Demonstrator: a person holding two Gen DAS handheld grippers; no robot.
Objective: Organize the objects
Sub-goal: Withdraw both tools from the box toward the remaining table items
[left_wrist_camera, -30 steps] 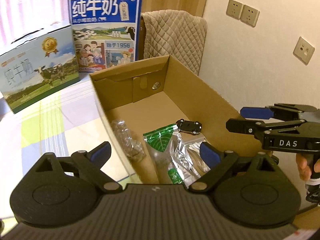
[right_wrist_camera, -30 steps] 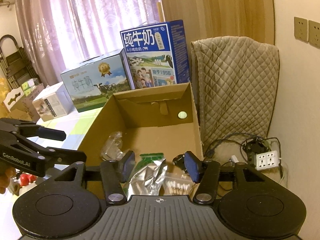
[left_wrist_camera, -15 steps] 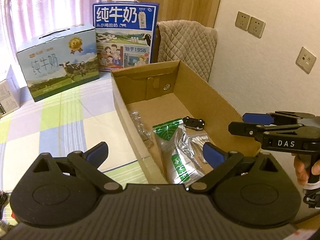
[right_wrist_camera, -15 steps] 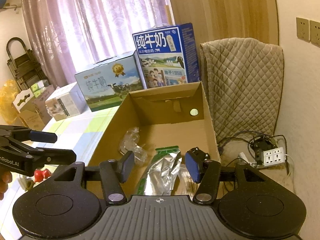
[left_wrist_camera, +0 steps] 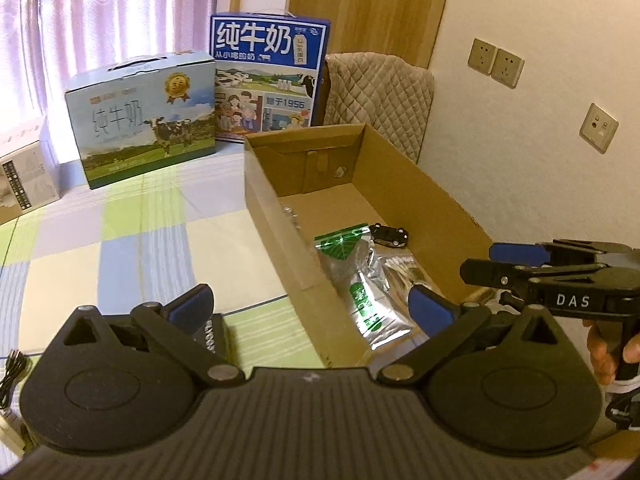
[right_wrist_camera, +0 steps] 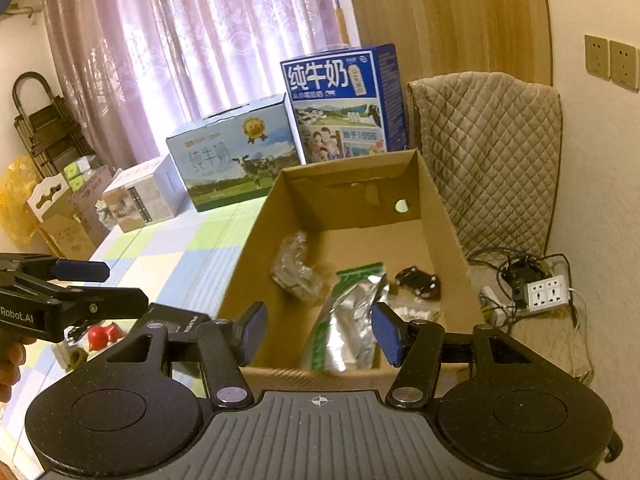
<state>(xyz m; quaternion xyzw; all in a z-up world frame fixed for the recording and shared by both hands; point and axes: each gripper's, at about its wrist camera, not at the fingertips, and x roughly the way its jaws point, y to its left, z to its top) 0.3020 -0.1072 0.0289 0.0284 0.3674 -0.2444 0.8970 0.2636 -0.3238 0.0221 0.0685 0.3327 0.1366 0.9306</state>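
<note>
An open cardboard box (left_wrist_camera: 424, 196) (right_wrist_camera: 440, 216) stands on the checked table. Inside lie a silver and green foil pouch (left_wrist_camera: 366, 300) (right_wrist_camera: 348, 324), a small black toy car (left_wrist_camera: 390, 235) (right_wrist_camera: 418, 281), a crumpled clear plastic bag (right_wrist_camera: 294, 268) and a packet of cotton swabs (left_wrist_camera: 404, 270). My left gripper (left_wrist_camera: 310, 306) hangs open above the box's near left corner, nothing between its fingers. My right gripper (right_wrist_camera: 318, 330) is open over the box's near edge, also empty. A black flat device (left_wrist_camera: 214, 340) (right_wrist_camera: 176, 322) lies on the table under the left finger.
Two milk cartons (left_wrist_camera: 140, 120) (left_wrist_camera: 266, 80) stand behind the box, a white box (left_wrist_camera: 24, 172) further left. A quilted chair back (right_wrist_camera: 488, 152) and a power strip with cables (right_wrist_camera: 546, 292) sit to the right. Small red objects (right_wrist_camera: 100, 334) and a cable (left_wrist_camera: 12, 376) lie near the table's edge.
Both grippers have pulled back and up from the box, staying open. More of the table and the black device have come into view.
</note>
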